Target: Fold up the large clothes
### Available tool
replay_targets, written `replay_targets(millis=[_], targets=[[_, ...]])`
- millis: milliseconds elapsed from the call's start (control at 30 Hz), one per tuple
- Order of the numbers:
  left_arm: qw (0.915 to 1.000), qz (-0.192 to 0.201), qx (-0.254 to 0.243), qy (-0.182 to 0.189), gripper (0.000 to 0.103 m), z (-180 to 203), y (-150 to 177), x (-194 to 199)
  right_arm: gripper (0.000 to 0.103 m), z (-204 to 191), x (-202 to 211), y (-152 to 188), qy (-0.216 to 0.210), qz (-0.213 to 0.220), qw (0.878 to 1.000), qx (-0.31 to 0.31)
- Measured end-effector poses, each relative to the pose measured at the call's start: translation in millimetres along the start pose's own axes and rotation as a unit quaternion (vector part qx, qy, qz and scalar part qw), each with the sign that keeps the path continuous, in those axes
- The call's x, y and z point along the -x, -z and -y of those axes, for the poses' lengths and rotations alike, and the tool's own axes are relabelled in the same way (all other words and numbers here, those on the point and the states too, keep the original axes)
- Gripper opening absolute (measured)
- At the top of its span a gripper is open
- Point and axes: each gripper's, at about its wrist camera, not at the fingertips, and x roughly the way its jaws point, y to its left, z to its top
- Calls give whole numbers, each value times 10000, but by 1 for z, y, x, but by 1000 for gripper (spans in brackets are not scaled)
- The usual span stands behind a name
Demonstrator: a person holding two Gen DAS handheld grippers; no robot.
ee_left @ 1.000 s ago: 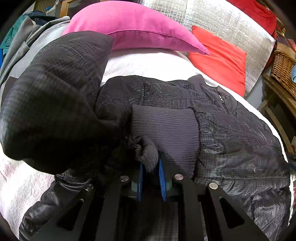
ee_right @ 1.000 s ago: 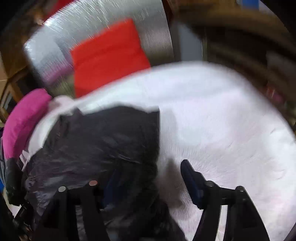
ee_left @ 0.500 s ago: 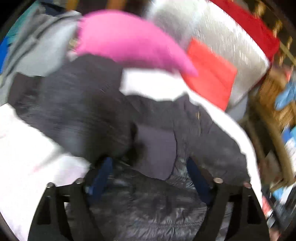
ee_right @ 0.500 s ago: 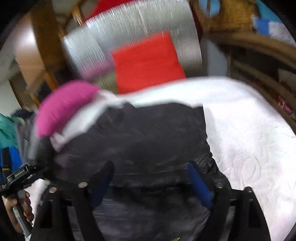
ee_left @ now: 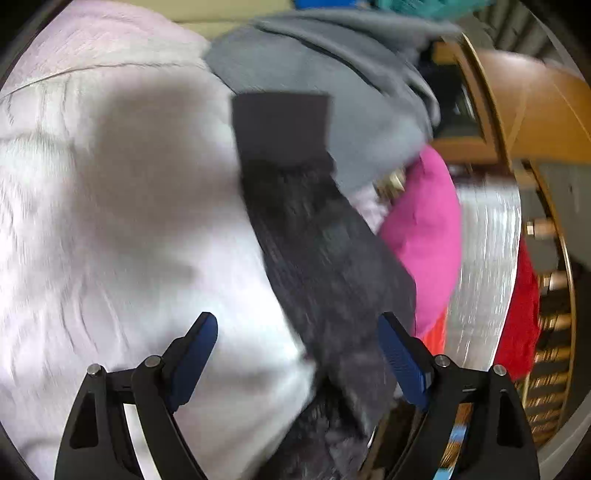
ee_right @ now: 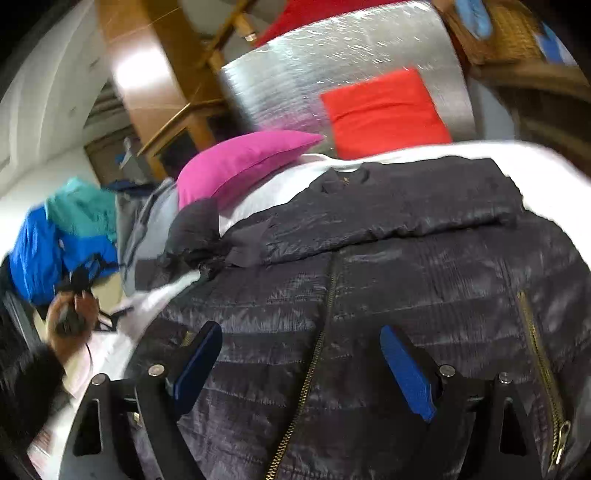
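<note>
A black quilted jacket with brass zippers lies on the white bed cover, its upper part folded over. My right gripper is open just above the jacket's front zipper, holding nothing. In the left wrist view a black sleeve with a knit cuff stretches across the white cover. My left gripper is open and empty, the sleeve's near end lying between its fingers. The view is blurred.
A pink pillow and a red cushion lean on a silver padded headboard. Grey clothing and blue and teal garments are piled at the bed's side. A wicker basket stands at the far right.
My left gripper let go of the knit cuff, opened wide and swung left toward the other sleeve. My right gripper moved over the jacket's front and stayed open.
</note>
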Motion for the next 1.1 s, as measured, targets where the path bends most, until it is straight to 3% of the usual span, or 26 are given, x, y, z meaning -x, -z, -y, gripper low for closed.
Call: replay_targets(millis=[100, 200, 333, 433, 500, 533, 567, 600, 733, 833, 900, 967, 1100], targets=[[9999, 135, 49, -50, 86, -3, -21, -9, 90, -2, -15, 0, -101, -219, 9997, -36], [9995, 274, -80, -117, 79, 5, -39, -20, 90, 1, -11, 2, -100, -239, 9997, -33], [9995, 244, -152, -105, 74, 5, -66, -36, 90, 0, -16, 4, -132, -314, 9994, -61], [9991, 287, -104, -297, 73, 3, -81, -53, 90, -5, -22, 6, -171, -374, 9991, 30], [9988, 299, -103, -369, 65, 3, -86, -61, 90, -8, -25, 8, -193, -418, 9989, 120], [9978, 339, -235, -519, 48, 6, -89, -64, 90, -9, -26, 8, -210, -435, 9987, 138], [9962, 339, -363, -712, 21, 9, -91, -66, 90, -10, -27, 8, -236, -452, 9986, 144], [9924, 366, -591, -1017, 18, 13, -92, -70, 90, -11, -27, 9, -257, -465, 9985, 142], [9845, 599, -1112, -1219, 12, 34, -84, -62, 90, -9, -28, 9, -291, -462, 9985, 76], [9716, 853, -1746, -1350, 11, 67, -67, -45, 90, -7, -25, 8, -318, -437, 9985, 10], [9505, 1131, -2515, -1430, 11, 106, -43, -27, 90, -7, -23, 8, -335, -407, 9986, -21], [9239, 1399, -3288, -1372, 10, 150, -10, -7, 90, -6, -21, 7, -358, -375, 9986, -54], [8766, 1615, -4441, -909, 8, 221, 64, 22, 90, -2, -16, 5, -417, -290, 9985, -202]])
